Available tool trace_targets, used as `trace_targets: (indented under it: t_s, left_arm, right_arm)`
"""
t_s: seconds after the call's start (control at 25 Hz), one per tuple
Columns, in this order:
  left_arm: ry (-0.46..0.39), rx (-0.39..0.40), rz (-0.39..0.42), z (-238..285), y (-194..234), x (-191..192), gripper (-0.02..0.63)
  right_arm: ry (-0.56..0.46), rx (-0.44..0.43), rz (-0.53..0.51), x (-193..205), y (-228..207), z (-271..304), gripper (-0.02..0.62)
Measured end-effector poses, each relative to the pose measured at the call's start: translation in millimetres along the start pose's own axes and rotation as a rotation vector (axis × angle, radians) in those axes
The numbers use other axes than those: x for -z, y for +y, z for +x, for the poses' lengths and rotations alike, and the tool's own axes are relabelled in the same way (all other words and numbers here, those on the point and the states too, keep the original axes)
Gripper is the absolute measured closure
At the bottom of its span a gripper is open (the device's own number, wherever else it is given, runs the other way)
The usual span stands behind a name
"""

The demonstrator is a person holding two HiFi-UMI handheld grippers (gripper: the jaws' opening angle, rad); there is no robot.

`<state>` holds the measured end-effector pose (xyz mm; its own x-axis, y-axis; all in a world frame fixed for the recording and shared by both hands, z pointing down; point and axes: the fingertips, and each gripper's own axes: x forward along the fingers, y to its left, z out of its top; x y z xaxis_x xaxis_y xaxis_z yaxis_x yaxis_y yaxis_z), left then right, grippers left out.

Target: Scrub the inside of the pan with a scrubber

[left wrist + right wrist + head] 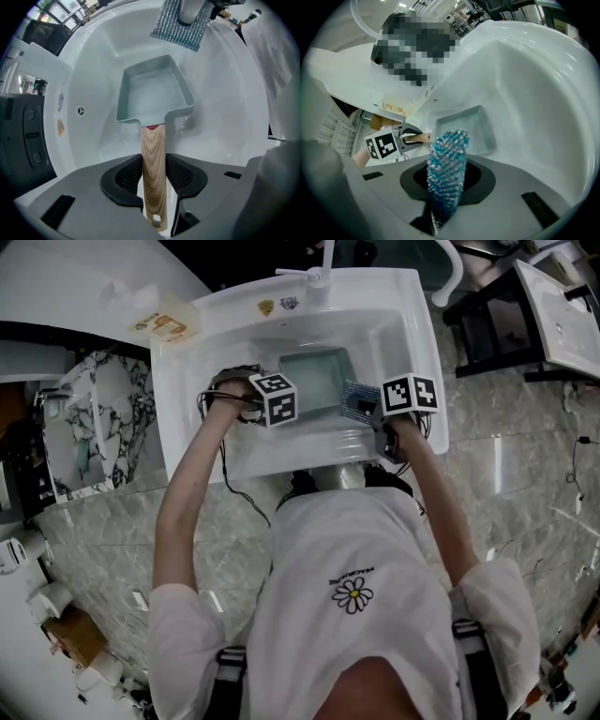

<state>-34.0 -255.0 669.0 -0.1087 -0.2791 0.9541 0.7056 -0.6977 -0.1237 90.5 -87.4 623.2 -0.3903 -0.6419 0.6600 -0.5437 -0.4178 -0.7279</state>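
— Left gripper (153, 174) first: how did it stand?
— Clamped. Both pads pressed on the wooden handle (153, 154) of the pan, and the gripper pointed steeply down into the basin.
— And the right gripper (446, 183)?
— Closed on the scrubber (446, 159), a sparkly blue-and-silver pad that stuck up from between its jaws.
— Now by size. What was the biggest thing?
— The white sink (412, 343). A person in a white shirt (347, 549) leaned over its front rim, one arm reaching in on each side.
— Where was the pan?
— The pale green, rectangular pan (152, 93) sat low in the basin, roughly level, with its handle running toward the left gripper. I couldn't tell whether it rested on the bottom.
— And the scrubber against it?
— It was held just beside the rim on the side away from the handle, not inside the pan. Whether it touched the rim, I couldn't say.
— Anything smaller?
— A tap (319, 276) stood at the back rim, a yellow packet (169, 327) lay on the sink's back-left corner, and there was a round overflow hole (81, 111) in the basin wall.
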Motion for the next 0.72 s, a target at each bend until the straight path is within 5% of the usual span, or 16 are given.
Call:
trace_targets:
  t_s: [0.36, 0.72]
  left_arm:
    - [-0.009, -0.028, -0.009, 4, 1, -3, 0.451]
    - [-0.03, -0.069, -0.061, 1, 12, 0, 0.38]
  right_arm:
    - [0.0, -0.002, 0.003, 3, -1, -4, 0.537]
    - [0.009, -0.013, 0.001, 7, 2, -5, 0.537]
